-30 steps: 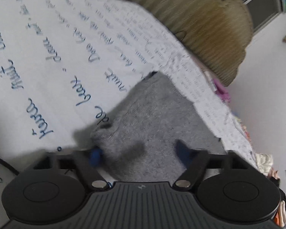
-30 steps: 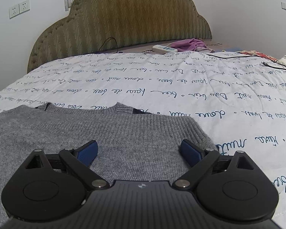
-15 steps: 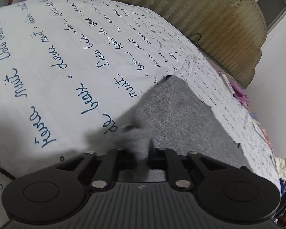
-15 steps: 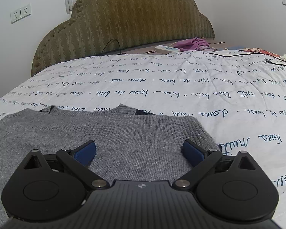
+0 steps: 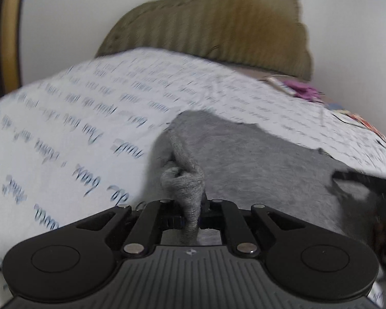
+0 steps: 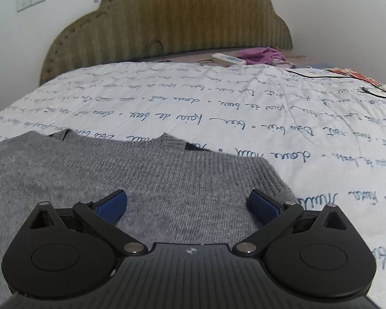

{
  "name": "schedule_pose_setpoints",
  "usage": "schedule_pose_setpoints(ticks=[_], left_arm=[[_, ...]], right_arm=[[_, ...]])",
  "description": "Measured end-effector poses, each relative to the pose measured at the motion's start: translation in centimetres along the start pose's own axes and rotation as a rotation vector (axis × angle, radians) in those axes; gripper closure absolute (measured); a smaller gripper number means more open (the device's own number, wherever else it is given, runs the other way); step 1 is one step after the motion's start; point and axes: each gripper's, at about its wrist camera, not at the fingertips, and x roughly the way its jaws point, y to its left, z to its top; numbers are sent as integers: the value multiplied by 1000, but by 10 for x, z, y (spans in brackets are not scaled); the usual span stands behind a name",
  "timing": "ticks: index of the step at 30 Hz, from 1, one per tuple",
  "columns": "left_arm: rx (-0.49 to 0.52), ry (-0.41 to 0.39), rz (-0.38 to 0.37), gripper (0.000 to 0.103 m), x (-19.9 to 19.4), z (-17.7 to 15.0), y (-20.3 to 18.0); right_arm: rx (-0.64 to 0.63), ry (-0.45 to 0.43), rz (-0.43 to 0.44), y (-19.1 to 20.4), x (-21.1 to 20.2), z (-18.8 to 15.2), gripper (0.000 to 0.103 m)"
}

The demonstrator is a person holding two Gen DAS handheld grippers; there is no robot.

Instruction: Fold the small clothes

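My left tongs (image 5: 192, 219) are clamped tight on a bunched edge of the grey sweater (image 6: 141, 180), w/ that fold pulled up off the bed (image 6: 244, 108). Right tongs (image 6: 187, 203) are spread wide, gripping nothing, just over the sweater, which lies flat on the script-print bedspread near the headboard (image 6: 167, 20).

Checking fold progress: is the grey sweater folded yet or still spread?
Mostly spread: the grey sweater lies flat, one edge bunched in the shut left tongs.
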Motion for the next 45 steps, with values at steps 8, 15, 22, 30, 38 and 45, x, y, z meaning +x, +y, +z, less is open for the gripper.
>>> schedule_pose_setpoints(ticks=[8,15,22,30,38,45], left_arm=[[160,-43,-35,95,1,-7,-24],[207,-65,-62,95,2,-13,-36],[213,-74,-63,95,2,-16,-35],[219,-66,-65,95,3,-20,-40],[249,-108,-77,95,-10,-12,-54],[339,-169,-190,95,-32,-6,-102]], right_arm=[[126,223,358,80,-4,68,9],[-223,454,477,227,23,106,10],[-349,633,370,289,68,86,29],[-451,556,347,289,64,76,75],[-209,483,508,228,61,93,92],[109,378,673,114,33,104,92]])
